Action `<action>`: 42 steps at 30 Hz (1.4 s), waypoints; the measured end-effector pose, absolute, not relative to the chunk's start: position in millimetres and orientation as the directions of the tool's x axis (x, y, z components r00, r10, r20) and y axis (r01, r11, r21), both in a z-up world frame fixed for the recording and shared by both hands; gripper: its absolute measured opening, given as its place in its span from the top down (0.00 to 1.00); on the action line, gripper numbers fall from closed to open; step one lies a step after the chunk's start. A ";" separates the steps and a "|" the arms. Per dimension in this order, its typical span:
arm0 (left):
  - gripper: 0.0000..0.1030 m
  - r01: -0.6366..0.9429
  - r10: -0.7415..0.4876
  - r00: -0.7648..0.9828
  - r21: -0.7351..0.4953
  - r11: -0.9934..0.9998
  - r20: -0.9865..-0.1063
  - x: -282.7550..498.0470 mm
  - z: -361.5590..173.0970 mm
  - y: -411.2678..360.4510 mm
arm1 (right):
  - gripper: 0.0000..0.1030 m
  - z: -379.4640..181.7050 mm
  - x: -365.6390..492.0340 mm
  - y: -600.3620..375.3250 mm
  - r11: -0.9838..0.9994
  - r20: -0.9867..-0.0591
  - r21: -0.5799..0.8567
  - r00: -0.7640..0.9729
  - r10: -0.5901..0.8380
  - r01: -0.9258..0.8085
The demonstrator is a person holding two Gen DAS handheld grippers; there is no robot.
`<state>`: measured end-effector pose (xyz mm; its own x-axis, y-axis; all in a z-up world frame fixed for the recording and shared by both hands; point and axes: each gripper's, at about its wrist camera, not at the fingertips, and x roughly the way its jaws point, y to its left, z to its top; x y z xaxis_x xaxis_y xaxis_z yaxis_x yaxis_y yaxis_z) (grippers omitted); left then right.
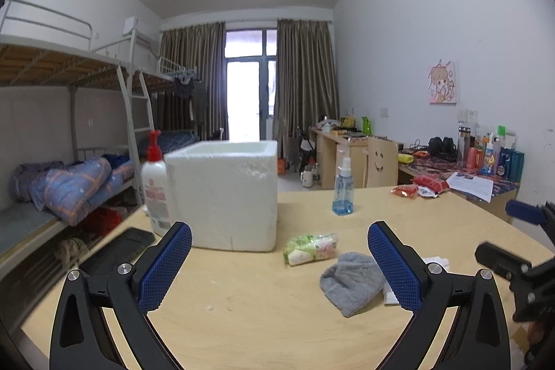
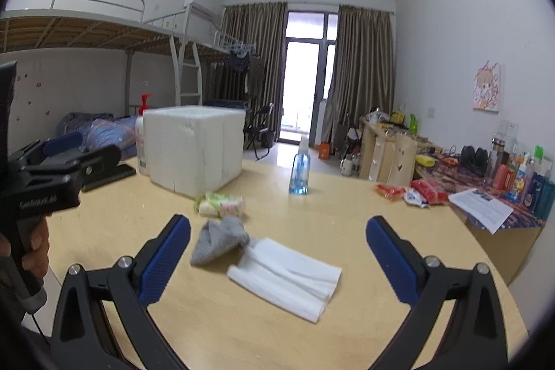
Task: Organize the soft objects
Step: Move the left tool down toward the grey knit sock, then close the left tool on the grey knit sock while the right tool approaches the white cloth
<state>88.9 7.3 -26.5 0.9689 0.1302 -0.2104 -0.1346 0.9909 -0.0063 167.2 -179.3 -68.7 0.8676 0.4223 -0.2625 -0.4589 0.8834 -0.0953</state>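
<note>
flat now: folded white cloth long axis runs near-right/far-left, tongs agape.

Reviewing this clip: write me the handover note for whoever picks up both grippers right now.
Left gripper: jaws open, empty, above the table facing the foam box.
Right gripper: jaws open, empty, facing the white folded cloth.
On the table: grey knit hat touching the cloth's corner; tissue pack beyond it, near the open-topped box.
Done: nothing visibly; all three soft items lie outside the box.
Left: probably move hat, cloth and tissue pack into the box. The spray bottle stands clear of the path.
</note>
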 end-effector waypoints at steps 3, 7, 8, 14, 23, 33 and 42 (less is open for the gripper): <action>0.01 -0.125 0.118 0.965 -0.018 0.992 -0.234 97.4 -30.9 0.6 | 0.01 -78.6 175.1 -185.5 0.874 -0.295 -0.094 0.851 0.434 -0.477; 0.01 -0.121 0.113 0.959 -0.016 0.992 -0.259 106.6 -35.5 -6.8 | 0.01 -87.7 184.0 -192.2 0.848 -0.317 -0.063 0.816 0.483 -0.526; 0.01 -0.114 0.107 0.958 -0.012 0.993 -0.265 108.5 -36.2 -8.6 | 0.01 -90.1 186.8 -192.0 0.844 -0.322 -0.058 0.811 0.489 -0.533; 0.01 -0.030 0.038 0.948 0.032 0.999 -0.316 123.9 -43.8 -12.6 | 0.01 -99.5 194.5 -188.2 0.862 -0.353 -0.053 0.817 0.456 -0.504; 0.01 0.125 -0.105 0.886 0.016 0.992 -0.452 143.7 -60.9 -9.1 | 0.01 -97.4 196.4 -183.7 0.919 -0.403 -0.033 0.847 0.347 -0.393; 0.09 0.188 -0.138 0.813 0.030 0.982 -0.565 169.7 -72.2 -38.3 | 0.01 -94.5 207.8 -199.7 0.924 -0.427 -0.059 0.846 0.318 -0.377; 0.21 0.202 -0.117 0.758 0.061 0.977 -0.641 193.5 -80.9 -51.6 | 0.01 -102.3 220.8 -215.4 0.916 -0.433 -0.006 0.826 0.360 -0.402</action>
